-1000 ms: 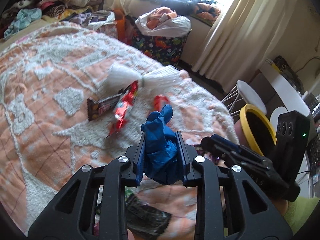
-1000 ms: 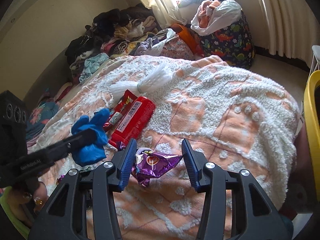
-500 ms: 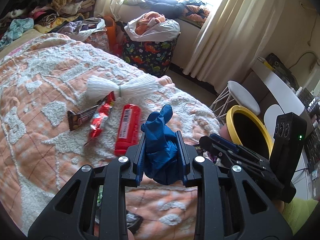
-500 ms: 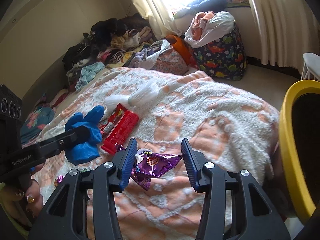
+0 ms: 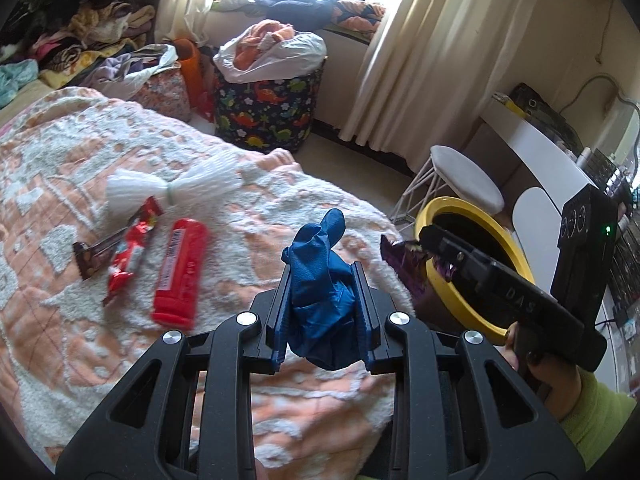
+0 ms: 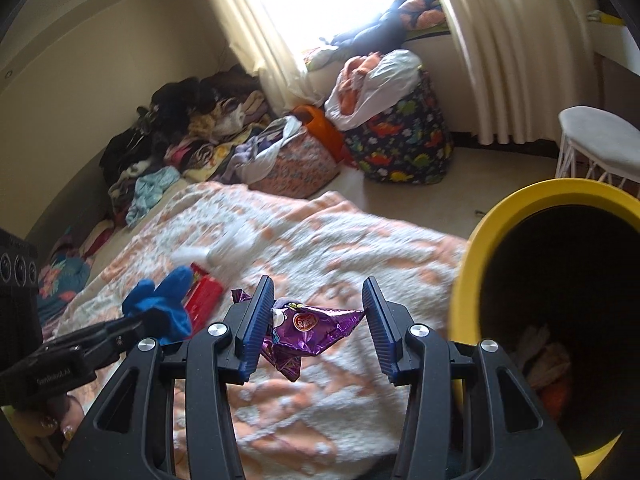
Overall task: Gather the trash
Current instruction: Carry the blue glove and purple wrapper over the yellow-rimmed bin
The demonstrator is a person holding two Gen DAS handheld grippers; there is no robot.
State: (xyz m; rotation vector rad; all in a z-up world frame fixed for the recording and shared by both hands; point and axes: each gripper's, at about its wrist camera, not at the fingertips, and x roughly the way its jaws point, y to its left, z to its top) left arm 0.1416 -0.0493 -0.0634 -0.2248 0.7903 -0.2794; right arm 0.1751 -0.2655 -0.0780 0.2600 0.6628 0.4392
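Observation:
My left gripper [image 5: 322, 300] is shut on a crumpled blue glove [image 5: 318, 280], held above the bed; it also shows in the right wrist view [image 6: 164, 304]. My right gripper [image 6: 318, 324] is shut on a purple foil wrapper [image 6: 308, 330], held above the bed edge just left of the yellow bin [image 6: 472, 264]. In the left wrist view the wrapper [image 5: 404, 264] hangs at the rim of the bin [image 5: 464, 296]. On the orange and white blanket [image 5: 80, 340] lie a red tube [image 5: 180, 272], a red wrapper [image 5: 132, 248], a brown wrapper [image 5: 94, 256] and a white bundle [image 5: 180, 188].
The bin holds some trash at its bottom [image 6: 540, 356]. A white stool [image 5: 468, 178] stands behind the bin. A dinosaur-print basket [image 5: 268, 108] with a white bag stands by the curtains. Clothes [image 6: 184, 128] are piled along the far wall. A white desk [image 5: 540, 152] is at right.
Both grippers have lifted and swung right toward the yellow bin with their loads. The bin looms much larger in the right wrist view.

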